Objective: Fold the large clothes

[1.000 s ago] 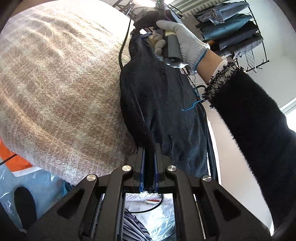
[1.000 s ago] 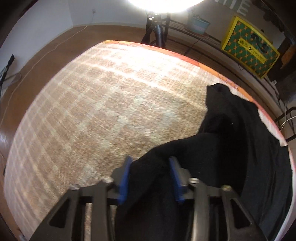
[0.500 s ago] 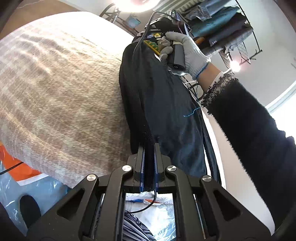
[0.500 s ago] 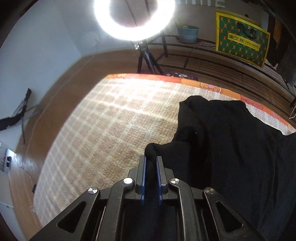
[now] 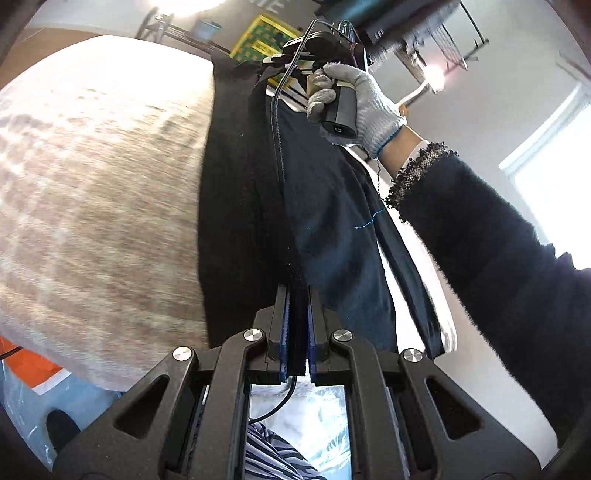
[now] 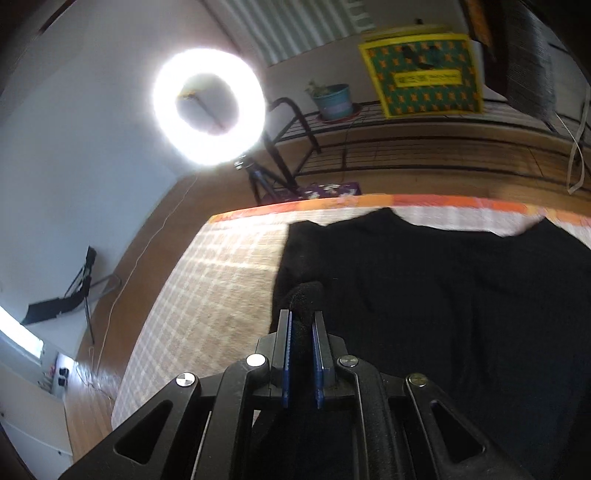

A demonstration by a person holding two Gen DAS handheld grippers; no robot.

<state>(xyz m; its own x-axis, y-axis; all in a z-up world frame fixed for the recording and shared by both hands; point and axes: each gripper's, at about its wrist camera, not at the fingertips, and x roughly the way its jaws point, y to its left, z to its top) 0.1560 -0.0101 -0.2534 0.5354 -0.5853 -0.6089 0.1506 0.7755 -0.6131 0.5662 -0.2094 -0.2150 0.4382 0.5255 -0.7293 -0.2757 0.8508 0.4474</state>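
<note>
A large black garment (image 5: 240,206) hangs stretched between my two grippers above a bed with a beige plaid blanket (image 5: 99,192). My left gripper (image 5: 297,295) is shut on one edge of the garment. The gloved right hand holds the right gripper (image 5: 314,59) at the garment's far end, raised. In the right wrist view my right gripper (image 6: 302,317) is shut on a bunched corner of the black garment (image 6: 443,295), which spreads to the right over the plaid blanket (image 6: 214,288).
A lit ring light (image 6: 208,110) on a tripod stands beyond the bed. A wire shelf (image 6: 406,147) holds a teal pot (image 6: 334,99) and a green-yellow box (image 6: 424,74). A rack of folded clothes (image 5: 406,29) hangs behind. Plastic bags (image 5: 295,435) lie below the bed edge.
The right gripper closed on the garment corner and lifted it. Both grippers rose and tilted upward, pulling the garment taut off the blanket.
</note>
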